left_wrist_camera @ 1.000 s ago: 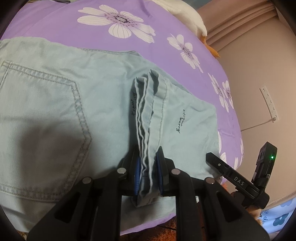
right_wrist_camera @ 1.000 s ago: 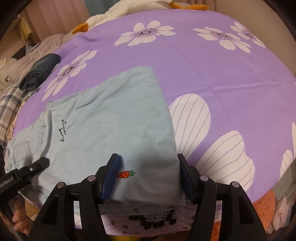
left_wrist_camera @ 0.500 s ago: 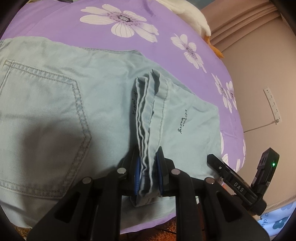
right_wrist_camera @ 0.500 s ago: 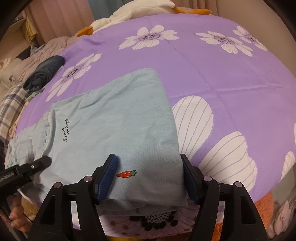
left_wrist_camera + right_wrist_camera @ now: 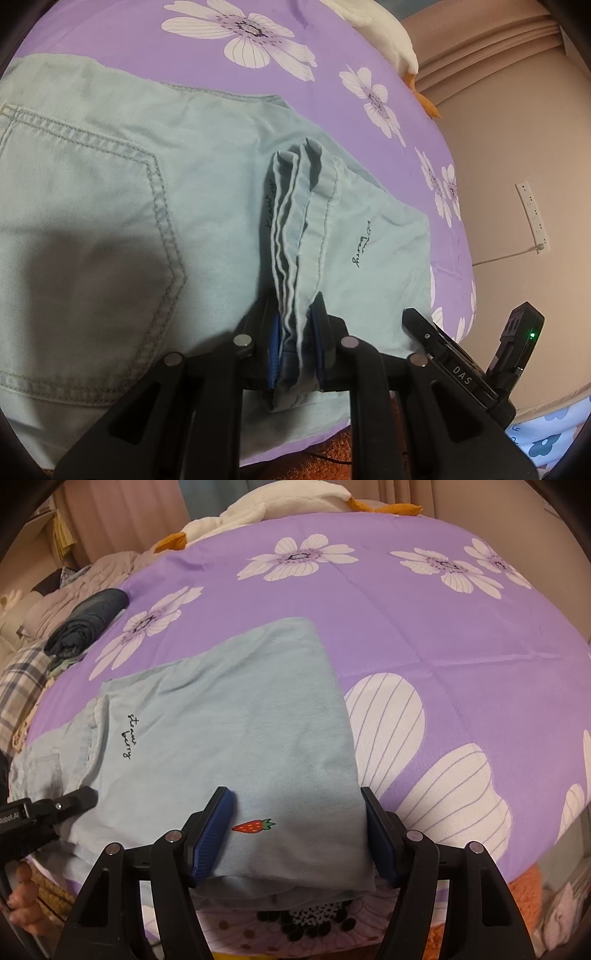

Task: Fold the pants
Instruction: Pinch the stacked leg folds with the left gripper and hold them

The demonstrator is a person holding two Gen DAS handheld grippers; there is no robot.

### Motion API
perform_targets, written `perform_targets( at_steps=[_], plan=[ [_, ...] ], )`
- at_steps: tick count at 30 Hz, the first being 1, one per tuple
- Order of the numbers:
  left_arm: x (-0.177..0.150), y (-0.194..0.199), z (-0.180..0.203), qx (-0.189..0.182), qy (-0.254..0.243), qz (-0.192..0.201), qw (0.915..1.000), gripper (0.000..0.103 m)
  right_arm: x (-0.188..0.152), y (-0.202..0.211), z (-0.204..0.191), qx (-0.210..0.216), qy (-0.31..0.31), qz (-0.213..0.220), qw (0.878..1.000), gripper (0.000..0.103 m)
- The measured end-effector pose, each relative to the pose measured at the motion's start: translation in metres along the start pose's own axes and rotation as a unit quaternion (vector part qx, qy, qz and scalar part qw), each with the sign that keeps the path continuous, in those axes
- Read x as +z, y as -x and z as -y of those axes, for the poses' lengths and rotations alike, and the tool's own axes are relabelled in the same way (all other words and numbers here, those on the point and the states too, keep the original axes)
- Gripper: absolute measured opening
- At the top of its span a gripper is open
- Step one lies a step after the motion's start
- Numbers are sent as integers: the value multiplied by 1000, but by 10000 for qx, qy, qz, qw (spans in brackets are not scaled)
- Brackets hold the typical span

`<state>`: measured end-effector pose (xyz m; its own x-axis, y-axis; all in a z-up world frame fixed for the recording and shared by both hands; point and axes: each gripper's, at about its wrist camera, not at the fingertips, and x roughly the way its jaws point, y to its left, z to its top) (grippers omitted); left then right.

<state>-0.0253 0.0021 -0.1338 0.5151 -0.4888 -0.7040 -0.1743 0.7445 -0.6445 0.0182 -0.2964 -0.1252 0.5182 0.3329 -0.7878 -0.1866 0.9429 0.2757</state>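
Purple flowered bedspread [image 5: 207,88] fills the L wrist view, pale blue pants [image 5: 110,206] spread across it from upper left to lower right. L gripper [image 5: 295,347], bottom centre, has its jaws nearly together, pinching a bunched stack of hem layers that stands up between the blue pads [image 5: 274,350]. Prob. held that way so all layers lift as one for the fold.

R wrist view: same bedspread [image 5: 424,635], pants [image 5: 236,731] sit centre-left. R gripper [image 5: 297,834], bottom centre, jaws have just been opening and stand wide, straddling the folded end near the strawberry [image 5: 253,826]. Pads [image 5: 216,830] aren't pressing, so nothing is held. Looks set to bite that edge next. L gripper [image 5: 48,812] shows at lower left.
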Motion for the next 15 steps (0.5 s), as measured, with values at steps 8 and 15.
perform_targets(
  at_steps=[8,15],
  plan=[
    [-2,1,2,24,-132,77,9999,16,3,-2,-1,-104,-15,-60,9999,71],
    [-1,-1,3,-6,-180,58,9998,16,7,-4,0,-74,-171,-219,9996,74]
  ],
)
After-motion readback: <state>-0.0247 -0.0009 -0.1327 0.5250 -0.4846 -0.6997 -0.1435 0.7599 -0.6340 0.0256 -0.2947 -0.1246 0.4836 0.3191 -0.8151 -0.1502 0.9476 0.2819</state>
